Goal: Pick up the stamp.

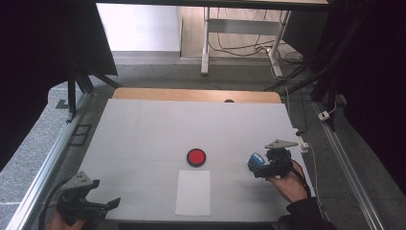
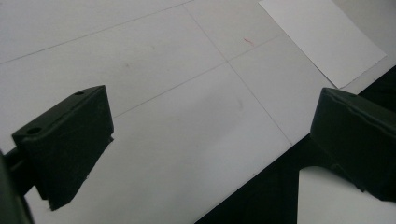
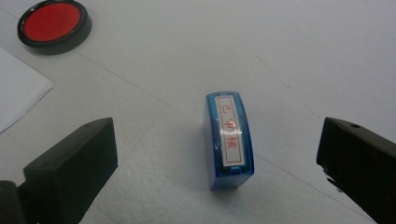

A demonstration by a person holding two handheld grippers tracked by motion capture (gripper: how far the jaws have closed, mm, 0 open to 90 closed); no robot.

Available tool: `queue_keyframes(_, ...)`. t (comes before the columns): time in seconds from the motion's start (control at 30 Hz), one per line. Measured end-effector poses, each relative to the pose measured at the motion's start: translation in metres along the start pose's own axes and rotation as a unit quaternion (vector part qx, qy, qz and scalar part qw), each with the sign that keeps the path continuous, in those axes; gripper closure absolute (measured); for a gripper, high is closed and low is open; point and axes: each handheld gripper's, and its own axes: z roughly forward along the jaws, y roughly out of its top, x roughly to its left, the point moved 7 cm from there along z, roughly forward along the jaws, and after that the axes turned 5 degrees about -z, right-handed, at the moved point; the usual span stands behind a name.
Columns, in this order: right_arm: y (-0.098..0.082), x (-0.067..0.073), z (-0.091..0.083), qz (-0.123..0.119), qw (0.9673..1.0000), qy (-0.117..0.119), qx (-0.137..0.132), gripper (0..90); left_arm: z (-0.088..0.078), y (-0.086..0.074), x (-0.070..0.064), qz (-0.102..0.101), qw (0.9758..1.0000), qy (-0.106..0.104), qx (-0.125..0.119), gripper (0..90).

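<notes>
A blue stamp (image 3: 229,140) with a white label of red characters stands on the white table, between the wide-apart jaws of my right gripper (image 3: 217,161), touching neither. In the high view the stamp (image 1: 255,160) sits just left of my right gripper (image 1: 262,167), which is open. A round red ink pad (image 1: 196,156) in a black rim lies at the table's middle, and also shows at the upper left of the right gripper view as the ink pad (image 3: 53,22). A white paper sheet (image 1: 193,192) lies in front of it. My left gripper (image 1: 107,205) rests open at the table's front left corner, holding nothing.
The left gripper view looks over the white table (image 2: 163,93) to its front edge, with the paper sheet (image 2: 322,37) at the upper right. Beyond the table's far wooden edge (image 1: 196,94) are desk legs and cables on the floor. Metal rails run along both sides.
</notes>
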Motion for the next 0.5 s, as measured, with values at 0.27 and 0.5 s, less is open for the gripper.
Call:
queue_keyframes(0.27, 0.001, -0.01, 0.011, -0.004, 0.9999, -0.007, 0.012, 0.0, 0.0, 0.0, 0.0, 0.0, 1.0, -0.001, 0.002, 0.0)
queue_keyframes(0.5, 0.0, -0.012, 0.016, -0.003, 0.9998, -0.005, 0.02, 0.0, 0.0, 0.0, 0.0, -0.001, 1.0, -0.003, 0.002, 0.0)
